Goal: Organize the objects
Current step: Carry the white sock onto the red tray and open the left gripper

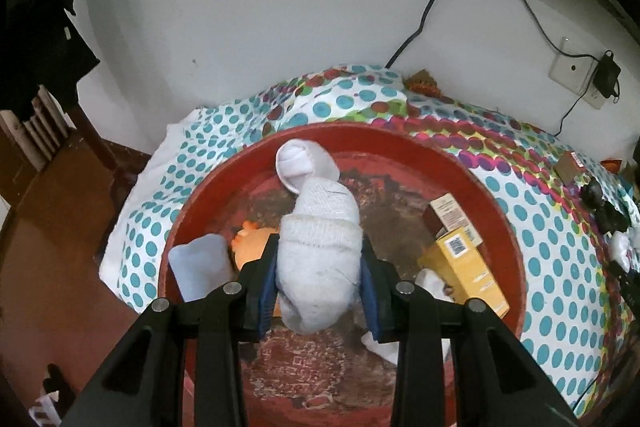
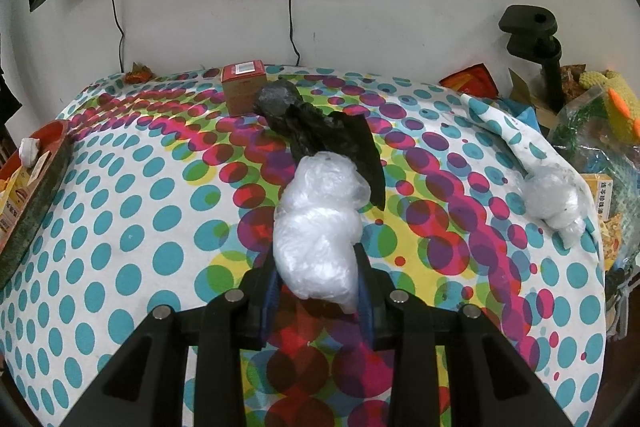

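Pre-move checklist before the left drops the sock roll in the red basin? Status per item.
1. Left gripper clamped on white sock roll: ok.
2. Sock roll over red basin: ok.
3. Basin floor below free: cannot tell; yellow box and orange toy lie close.
4. Right gripper holding clear plastic bag: ok.
5. Right clear of basin: ok.

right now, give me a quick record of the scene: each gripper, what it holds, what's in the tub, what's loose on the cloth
left gripper: shut on rolled white sock, over the red tub
right gripper: shut on clear plastic bag wad
in tub: yellow box, orange toy
on dotted cloth: black plastic bag, red-topped box, second clear bag wad
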Motion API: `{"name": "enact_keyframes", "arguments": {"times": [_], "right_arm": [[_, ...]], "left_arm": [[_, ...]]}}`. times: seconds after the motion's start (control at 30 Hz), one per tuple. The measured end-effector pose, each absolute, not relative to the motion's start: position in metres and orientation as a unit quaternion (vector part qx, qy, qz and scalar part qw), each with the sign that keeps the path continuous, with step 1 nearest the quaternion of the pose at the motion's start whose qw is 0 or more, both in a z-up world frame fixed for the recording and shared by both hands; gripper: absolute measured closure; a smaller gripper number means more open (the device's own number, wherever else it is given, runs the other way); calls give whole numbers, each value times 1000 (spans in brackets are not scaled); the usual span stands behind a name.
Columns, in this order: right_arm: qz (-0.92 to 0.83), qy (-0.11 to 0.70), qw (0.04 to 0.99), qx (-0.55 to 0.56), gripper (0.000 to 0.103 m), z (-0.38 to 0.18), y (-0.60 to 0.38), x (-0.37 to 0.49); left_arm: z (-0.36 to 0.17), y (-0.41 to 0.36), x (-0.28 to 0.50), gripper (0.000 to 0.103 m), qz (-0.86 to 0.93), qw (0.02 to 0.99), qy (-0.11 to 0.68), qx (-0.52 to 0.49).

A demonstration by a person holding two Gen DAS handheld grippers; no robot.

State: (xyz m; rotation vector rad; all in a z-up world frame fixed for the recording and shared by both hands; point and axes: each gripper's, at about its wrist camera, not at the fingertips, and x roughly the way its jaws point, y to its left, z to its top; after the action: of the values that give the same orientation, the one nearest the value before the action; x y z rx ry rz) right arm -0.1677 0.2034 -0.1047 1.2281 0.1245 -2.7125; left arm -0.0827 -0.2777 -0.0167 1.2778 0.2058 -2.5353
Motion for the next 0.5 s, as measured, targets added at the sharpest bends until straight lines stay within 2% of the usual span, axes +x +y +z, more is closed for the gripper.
{"name": "enact_keyframes", "arguments": {"times": [0.23, 0.5], "right_arm": [[-906, 45, 79, 414, 70, -106, 203, -168], [-905, 44, 77, 417, 70, -107, 204, -170]], "left_arm": [[-29, -287, -92, 70, -877, 139, 85, 452], [-35, -274, -117, 70, -880, 124, 57, 455]]}}
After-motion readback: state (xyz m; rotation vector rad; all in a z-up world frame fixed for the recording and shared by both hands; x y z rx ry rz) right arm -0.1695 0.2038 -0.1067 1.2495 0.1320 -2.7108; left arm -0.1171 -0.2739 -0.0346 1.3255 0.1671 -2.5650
